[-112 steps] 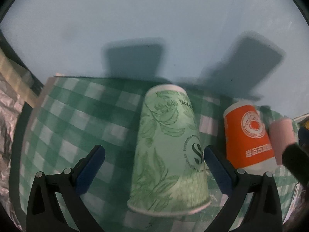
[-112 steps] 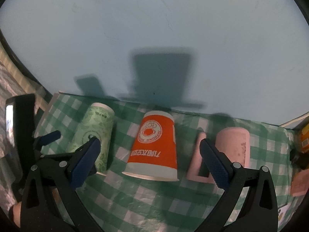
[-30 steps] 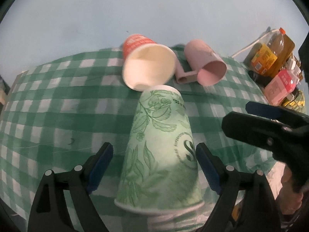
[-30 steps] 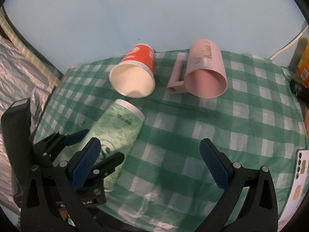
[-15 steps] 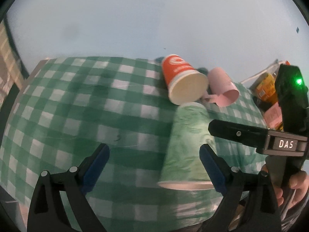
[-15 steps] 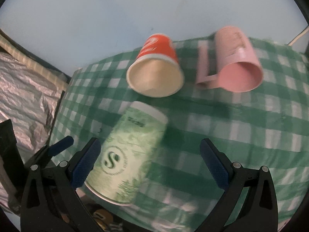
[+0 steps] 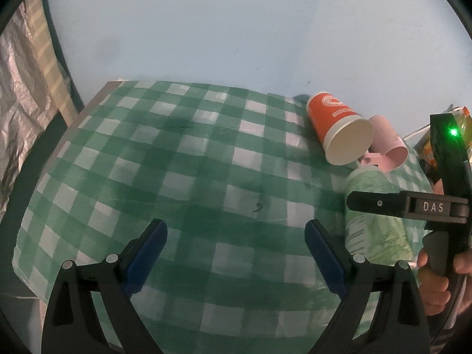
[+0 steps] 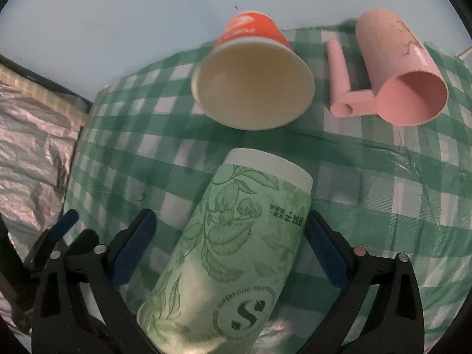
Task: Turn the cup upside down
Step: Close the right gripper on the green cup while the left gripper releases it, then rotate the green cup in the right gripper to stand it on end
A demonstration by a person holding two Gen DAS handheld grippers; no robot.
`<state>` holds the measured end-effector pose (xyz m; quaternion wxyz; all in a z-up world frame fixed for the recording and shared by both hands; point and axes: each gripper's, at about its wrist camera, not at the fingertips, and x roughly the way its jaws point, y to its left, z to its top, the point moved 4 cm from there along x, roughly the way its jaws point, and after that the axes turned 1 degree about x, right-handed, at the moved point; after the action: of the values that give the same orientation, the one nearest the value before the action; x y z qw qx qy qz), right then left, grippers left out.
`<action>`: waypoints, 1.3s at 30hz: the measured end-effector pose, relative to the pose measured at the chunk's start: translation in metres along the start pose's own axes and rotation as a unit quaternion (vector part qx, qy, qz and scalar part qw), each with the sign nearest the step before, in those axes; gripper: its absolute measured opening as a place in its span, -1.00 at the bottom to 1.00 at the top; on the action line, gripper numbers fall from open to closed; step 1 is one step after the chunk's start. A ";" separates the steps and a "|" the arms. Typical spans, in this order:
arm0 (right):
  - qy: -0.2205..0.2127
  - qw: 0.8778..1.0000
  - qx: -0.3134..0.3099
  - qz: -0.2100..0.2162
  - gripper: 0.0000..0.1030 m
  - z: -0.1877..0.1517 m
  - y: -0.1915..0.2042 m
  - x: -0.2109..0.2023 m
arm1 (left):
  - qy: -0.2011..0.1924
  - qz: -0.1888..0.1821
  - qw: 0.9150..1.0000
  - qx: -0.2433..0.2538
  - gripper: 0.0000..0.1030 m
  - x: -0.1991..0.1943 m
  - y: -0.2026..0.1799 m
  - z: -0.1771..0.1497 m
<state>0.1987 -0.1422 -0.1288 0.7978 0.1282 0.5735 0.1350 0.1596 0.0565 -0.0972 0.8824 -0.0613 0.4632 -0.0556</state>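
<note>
A green leaf-print paper cup (image 8: 236, 253) stands mouth down on the green checked cloth (image 8: 368, 206), between the spread jaws of my right gripper (image 8: 230, 242), which is open around it; I cannot tell whether the pads touch it. In the left wrist view the same cup (image 7: 374, 221) is at the right, partly behind the right gripper's black body (image 7: 419, 206). My left gripper (image 7: 234, 247) is open and empty over bare cloth, left of the cup.
An orange paper cup (image 8: 253, 79) and a pink mug with a handle (image 8: 398, 70) stand mouth down behind the green cup. A light blue wall rises behind the table. Crinkled silver foil (image 8: 29, 153) lies to the left. Packaged goods (image 7: 427, 144) sit at the far right.
My left gripper has let go of the green cup and moved left, away from it. My right gripper has come in around the green cup.
</note>
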 end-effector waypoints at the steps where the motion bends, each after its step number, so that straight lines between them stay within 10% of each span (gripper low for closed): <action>1: 0.003 1.000 0.001 0.000 0.86 -0.001 -0.001 0.001 | 0.000 0.000 1.000 0.000 0.85 0.000 0.000 -0.001; 13: 0.011 1.000 -0.010 0.018 0.45 -0.008 -0.006 -0.002 | 0.010 -0.010 1.000 -0.020 0.86 0.009 0.004 -0.004; 23: -0.105 0.990 -0.092 -0.003 0.45 -0.022 0.012 -0.051 | -0.012 -0.007 1.000 -0.010 0.85 0.000 -0.011 -0.007; 32: -0.290 0.938 -0.173 -0.082 0.45 -0.028 0.031 -0.074 | -0.016 -0.008 1.000 -0.006 0.85 0.001 -0.022 -0.011; 39: -0.320 0.915 -0.198 -0.145 0.45 -0.021 0.040 -0.056 | -0.007 -0.006 1.000 -0.010 0.86 0.009 -0.018 -0.012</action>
<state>0.1586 -0.1239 -0.0719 0.9586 -0.0805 0.2611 0.0802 0.1536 0.0370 -0.1085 0.8848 -0.0732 0.4569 -0.0554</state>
